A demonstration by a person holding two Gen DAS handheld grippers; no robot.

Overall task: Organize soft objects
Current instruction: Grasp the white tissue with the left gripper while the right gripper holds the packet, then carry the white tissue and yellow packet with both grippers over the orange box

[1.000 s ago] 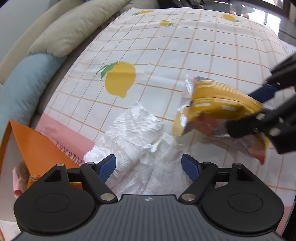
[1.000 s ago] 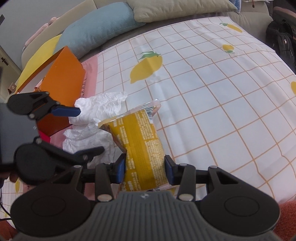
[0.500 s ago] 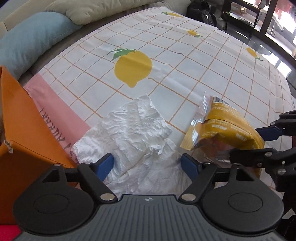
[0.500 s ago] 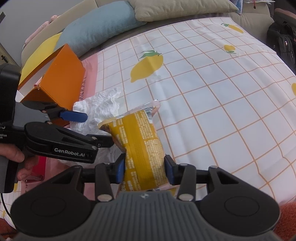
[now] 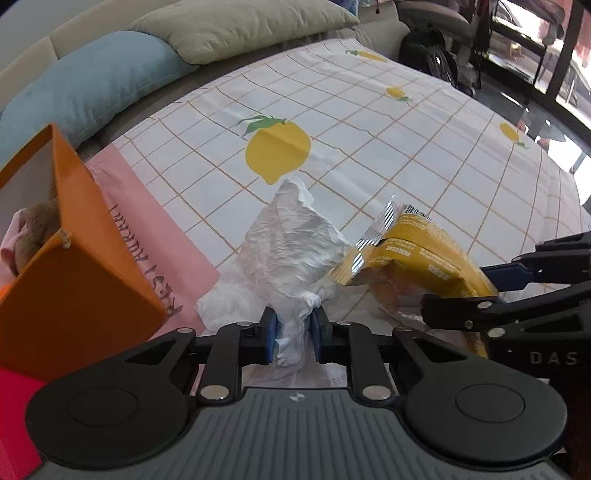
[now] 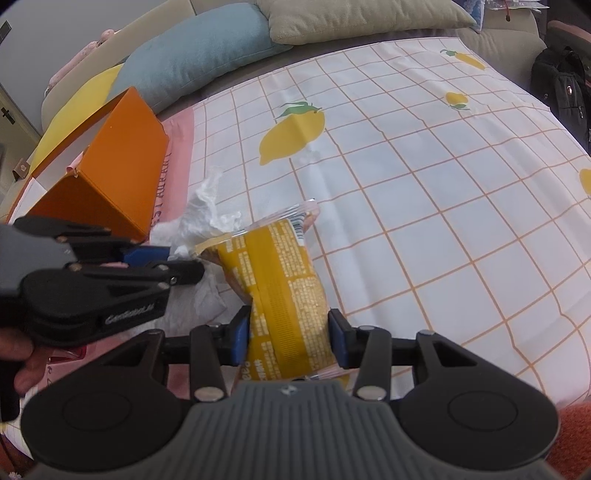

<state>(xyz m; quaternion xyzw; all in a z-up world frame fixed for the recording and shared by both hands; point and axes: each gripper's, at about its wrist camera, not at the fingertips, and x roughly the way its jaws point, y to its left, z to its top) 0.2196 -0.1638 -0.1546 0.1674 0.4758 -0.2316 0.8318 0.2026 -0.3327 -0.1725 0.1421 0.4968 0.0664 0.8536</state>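
My left gripper point(image 5: 293, 338) is shut on a crumpled white plastic bag point(image 5: 291, 251), which stands up between its blue pads above the lemon-print sheet. The bag also shows in the right wrist view point(image 6: 201, 218), with the left gripper point(image 6: 173, 264) beside it. My right gripper point(image 6: 290, 338) is shut on a yellow snack packet point(image 6: 284, 288) and holds it just right of the bag. The packet point(image 5: 417, 258) and right gripper point(image 5: 480, 291) show at the right of the left wrist view. An open orange box point(image 5: 74, 266) stands at the left, with a brown plush toy point(image 5: 35, 236) inside.
The bed carries a white grid sheet with lemon prints point(image 6: 424, 184) and a pink cloth point(image 5: 155, 243) under the box. Blue point(image 6: 199, 51), beige point(image 6: 354, 18) and yellow point(image 6: 77, 110) pillows line the back. A black bag point(image 6: 565, 88) sits past the far right edge.
My left gripper has closed on the white plastic bag and raised it; it was open over the bag before. The view swung toward the orange box. The right gripper still holds the packet.
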